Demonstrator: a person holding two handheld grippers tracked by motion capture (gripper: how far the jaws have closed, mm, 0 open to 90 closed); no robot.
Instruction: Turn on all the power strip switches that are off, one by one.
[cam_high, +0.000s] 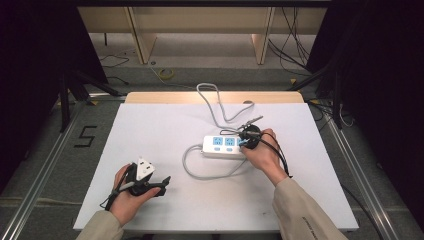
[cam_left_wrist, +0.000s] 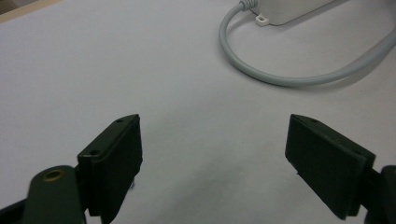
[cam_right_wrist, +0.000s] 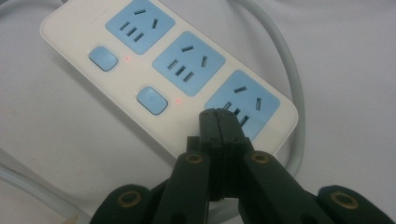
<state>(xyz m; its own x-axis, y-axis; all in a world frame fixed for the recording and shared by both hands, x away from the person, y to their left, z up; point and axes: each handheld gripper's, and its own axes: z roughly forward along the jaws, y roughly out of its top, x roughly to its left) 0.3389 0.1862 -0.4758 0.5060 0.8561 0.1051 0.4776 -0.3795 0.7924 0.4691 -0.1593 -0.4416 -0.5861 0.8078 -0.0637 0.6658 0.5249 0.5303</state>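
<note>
A white power strip (cam_high: 223, 146) (cam_right_wrist: 163, 77) with blue sockets and blue switches lies mid-table; two small red lights glow beside its switches. Its grey cable (cam_high: 212, 102) (cam_left_wrist: 280, 77) loops in front of it and runs off the far edge. My right gripper (cam_high: 243, 142) (cam_right_wrist: 219, 119) is shut with nothing between its jaws, its tip pressed down on the strip's right end where the third switch sits. My left gripper (cam_high: 162, 184) (cam_left_wrist: 212, 158) rests low over bare table at front left, jaws wide open and holding nothing.
The white table (cam_high: 150, 130) has free room at the left and front. A wooden edge (cam_high: 150, 96) runs along its far side. On the floor at left is a "5" mark (cam_high: 85, 136); cables (cam_high: 295, 45) lie beyond the table.
</note>
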